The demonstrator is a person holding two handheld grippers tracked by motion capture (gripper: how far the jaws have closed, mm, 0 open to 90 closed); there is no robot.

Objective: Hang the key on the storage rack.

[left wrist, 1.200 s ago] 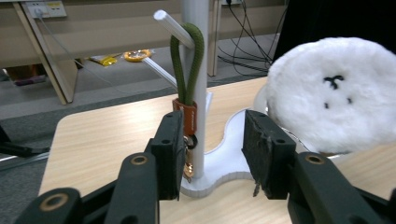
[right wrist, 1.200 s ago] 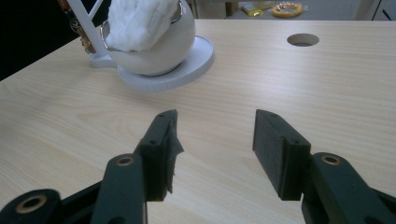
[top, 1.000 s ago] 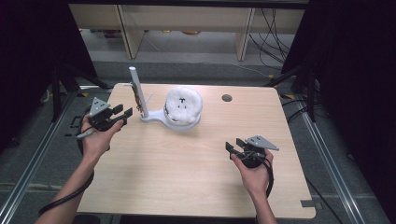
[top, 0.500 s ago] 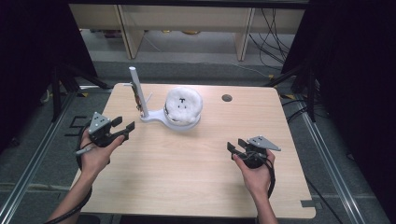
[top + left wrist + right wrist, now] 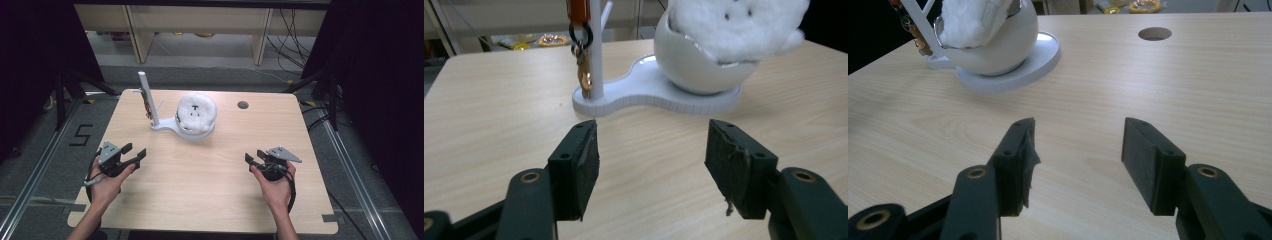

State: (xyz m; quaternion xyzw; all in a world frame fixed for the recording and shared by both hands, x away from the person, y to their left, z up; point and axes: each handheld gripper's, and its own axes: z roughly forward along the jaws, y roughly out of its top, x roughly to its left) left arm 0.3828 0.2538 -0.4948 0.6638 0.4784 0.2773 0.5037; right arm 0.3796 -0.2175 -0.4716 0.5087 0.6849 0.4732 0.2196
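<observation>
both grippers' jaws gape empty near the white stand (image 5: pixel 165 125).

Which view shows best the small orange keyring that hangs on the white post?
The left gripper view: the small orange keyring hangs close and sharp beside the white post. The high view shows it tiny; the right gripper view catches its edge.

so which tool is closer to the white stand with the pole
Left. The left tool sits just in front of the white stand, toward its pole side; the right tool is farther off across the table.
</observation>
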